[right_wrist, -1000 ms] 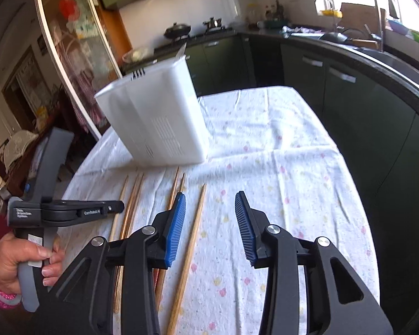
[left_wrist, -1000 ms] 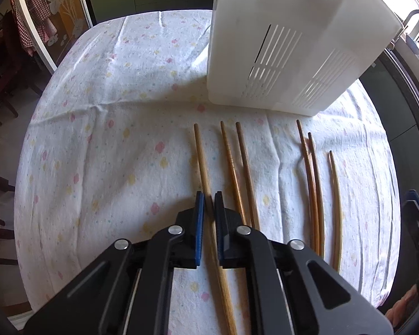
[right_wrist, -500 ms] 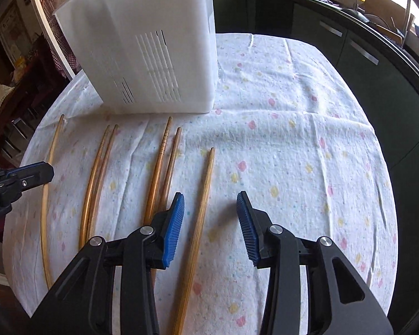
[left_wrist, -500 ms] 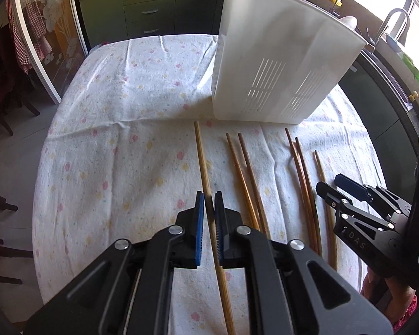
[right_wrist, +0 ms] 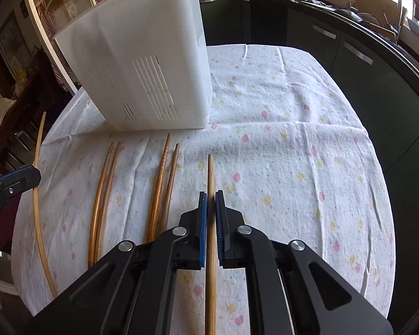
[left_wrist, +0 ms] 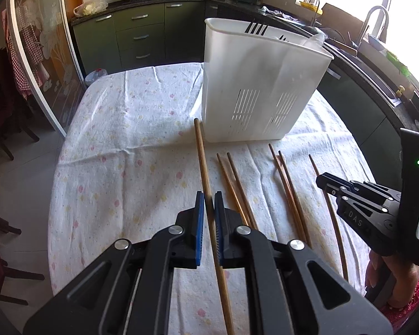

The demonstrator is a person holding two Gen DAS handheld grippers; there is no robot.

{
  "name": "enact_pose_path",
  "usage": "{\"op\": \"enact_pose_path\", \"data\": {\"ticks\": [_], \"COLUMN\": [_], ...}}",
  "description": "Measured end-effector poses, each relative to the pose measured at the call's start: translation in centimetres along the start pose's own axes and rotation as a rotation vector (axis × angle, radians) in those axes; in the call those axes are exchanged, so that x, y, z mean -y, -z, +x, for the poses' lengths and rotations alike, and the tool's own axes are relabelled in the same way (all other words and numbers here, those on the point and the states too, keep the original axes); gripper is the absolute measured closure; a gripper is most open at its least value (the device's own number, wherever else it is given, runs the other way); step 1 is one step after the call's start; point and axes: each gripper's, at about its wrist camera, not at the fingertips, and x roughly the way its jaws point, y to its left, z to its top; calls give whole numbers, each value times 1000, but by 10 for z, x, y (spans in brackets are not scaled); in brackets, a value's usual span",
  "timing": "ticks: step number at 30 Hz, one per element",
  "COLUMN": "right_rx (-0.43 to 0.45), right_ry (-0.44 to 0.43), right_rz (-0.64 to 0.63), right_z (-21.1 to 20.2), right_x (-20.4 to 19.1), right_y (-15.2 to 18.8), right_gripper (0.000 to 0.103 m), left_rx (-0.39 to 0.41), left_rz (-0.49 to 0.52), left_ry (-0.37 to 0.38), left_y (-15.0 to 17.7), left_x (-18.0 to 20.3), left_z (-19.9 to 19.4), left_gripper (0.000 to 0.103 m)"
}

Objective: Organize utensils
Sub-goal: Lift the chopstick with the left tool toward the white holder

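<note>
My left gripper (left_wrist: 208, 203) is shut on a long wooden chopstick (left_wrist: 201, 150), which it holds off the cloth with the far tip near the base of the white slotted utensil caddy (left_wrist: 259, 89). My right gripper (right_wrist: 211, 203) is shut on another chopstick (right_wrist: 210, 173) that points straight ahead toward the caddy (right_wrist: 142, 69); I cannot tell whether it is off the cloth. Two pairs of chopsticks (right_wrist: 106, 184) (right_wrist: 164, 178) lie on the cloth between the grippers. In the left wrist view the right gripper (left_wrist: 325, 180) shows at the right edge. In the right wrist view the left gripper (right_wrist: 33, 177) shows at the left edge.
A flowered white cloth (left_wrist: 125, 145) covers the round table, whose edge drops off on every side. Dark fork tines (left_wrist: 255, 29) stick out of the caddy's top. Green kitchen cabinets (left_wrist: 137, 39) stand behind, and a counter with a sink (left_wrist: 377, 42) runs along the right.
The right gripper's jaws have closed on the rightmost chopstick, which lay between them. The left gripper has risen with its chopstick, so more of the kitchen behind the caddy shows.
</note>
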Motion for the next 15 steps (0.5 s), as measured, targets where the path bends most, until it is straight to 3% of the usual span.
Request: {"op": "enact_pose_path", "data": {"ticks": [9, 15], "right_rx": [186, 255], "right_ry": [-108, -141], "right_rz": [61, 66], "right_z": [-82, -118], "right_x": [15, 16], "right_y": [5, 13], "right_gripper": [96, 96], "left_rx": [88, 6], "left_rz": [57, 51], "left_ry": [16, 21], "left_y": [-1, -3], "left_x": [9, 11], "left_z": [-39, -28], "left_gripper": [96, 96]}}
